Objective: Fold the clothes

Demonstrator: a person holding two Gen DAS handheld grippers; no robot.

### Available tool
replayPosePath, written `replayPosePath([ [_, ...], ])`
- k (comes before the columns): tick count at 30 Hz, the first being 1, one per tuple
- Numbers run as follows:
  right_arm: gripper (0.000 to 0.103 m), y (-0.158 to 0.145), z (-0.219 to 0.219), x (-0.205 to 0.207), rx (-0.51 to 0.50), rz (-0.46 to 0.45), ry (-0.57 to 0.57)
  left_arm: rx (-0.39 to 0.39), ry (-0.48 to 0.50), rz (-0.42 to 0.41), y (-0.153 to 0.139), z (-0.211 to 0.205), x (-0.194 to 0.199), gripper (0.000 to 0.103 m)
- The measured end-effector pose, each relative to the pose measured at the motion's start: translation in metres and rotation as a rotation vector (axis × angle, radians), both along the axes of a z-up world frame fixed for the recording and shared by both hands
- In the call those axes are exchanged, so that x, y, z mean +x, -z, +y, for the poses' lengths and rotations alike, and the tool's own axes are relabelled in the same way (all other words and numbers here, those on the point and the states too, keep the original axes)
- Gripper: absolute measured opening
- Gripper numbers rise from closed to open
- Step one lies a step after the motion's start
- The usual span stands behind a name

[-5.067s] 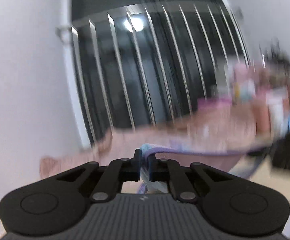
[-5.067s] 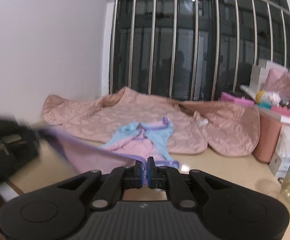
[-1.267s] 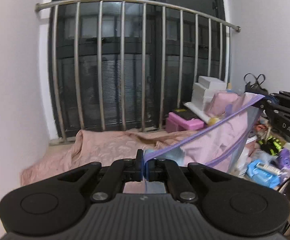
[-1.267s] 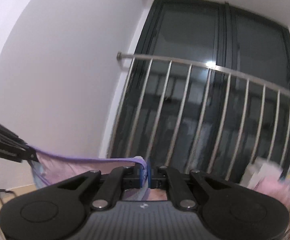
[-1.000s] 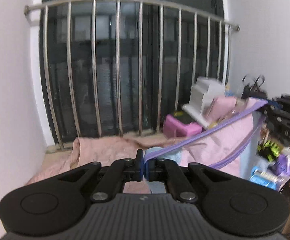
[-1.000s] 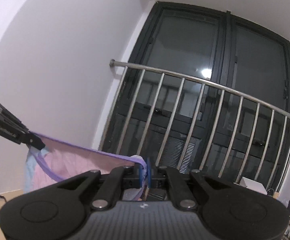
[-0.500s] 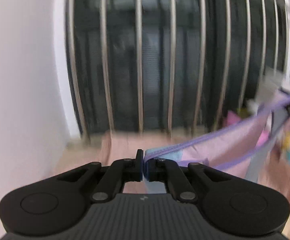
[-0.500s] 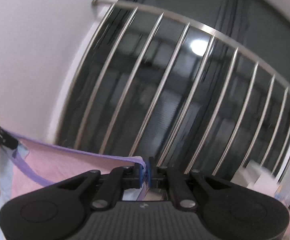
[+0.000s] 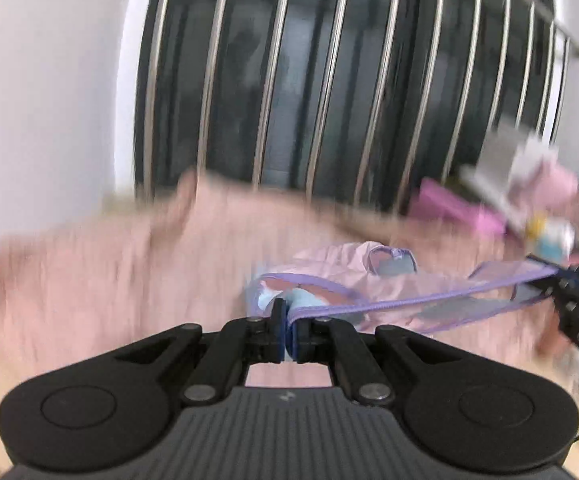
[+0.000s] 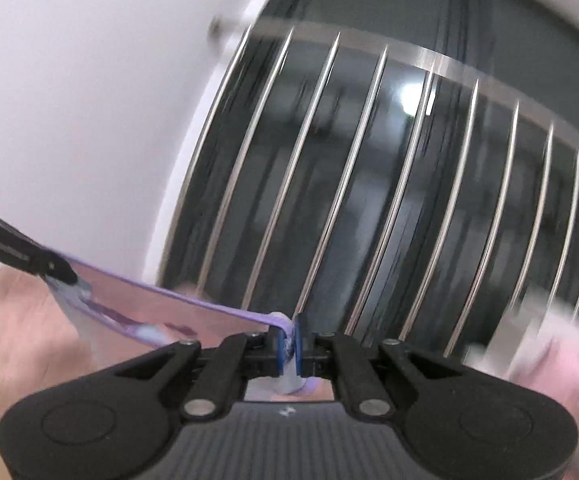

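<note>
The left gripper [image 9: 288,334] pinches one corner of the small pink garment with purple trim and pale blue panels [image 9: 373,296], and the right gripper [image 10: 288,344] pinches the opposite corner, so the purple hem runs taut between them while the garment's far end already trails onto the pink quilted blanket [image 9: 101,272] spread below the dark window with steel bars [image 10: 389,184]. The step in hand looks like laying the garment flat before the first fold. To do it well, both corners should come down level and together, the hem kept stretched so no crease sets, the far edge dragged gently toward the near side until the cloth lies smooth, and both grips kept until the whole piece rests on the blanket. Compared with a second ago, when the garment hung high in front of the window bars, both grippers have dropped markedly and the blanket now fills the left view's lower half.
</note>
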State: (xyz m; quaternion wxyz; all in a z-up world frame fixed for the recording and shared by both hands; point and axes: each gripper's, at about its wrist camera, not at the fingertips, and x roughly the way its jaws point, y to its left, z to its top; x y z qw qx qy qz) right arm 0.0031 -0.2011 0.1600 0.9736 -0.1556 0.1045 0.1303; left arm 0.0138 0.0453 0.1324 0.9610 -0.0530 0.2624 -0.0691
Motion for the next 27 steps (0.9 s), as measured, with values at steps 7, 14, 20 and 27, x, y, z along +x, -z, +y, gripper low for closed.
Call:
replayPosePath([
  [7, 0.004, 0.122, -0.006, -0.073, 0.046, 0.252, 0.009, 0.03, -0.025, 0.14, 0.094, -0.003, -0.076, 0.003],
  [14, 0.005, 0.124, -0.012, -0.128, 0.057, 0.292, 0.017, 0.072, 0.011, 0.082, 0.09, -0.009, -0.126, 0.006],
  [20, 0.046, 0.112, -0.023, -0.136, 0.055, 0.291, 0.036, 0.06, 0.01, 0.095, 0.092, -0.01, -0.13, 0.01],
  [27, 0.046, 0.084, -0.022, -0.144, 0.045, 0.311, -0.069, 0.117, 0.013, 0.102, 0.098, -0.011, -0.157, 0.041],
])
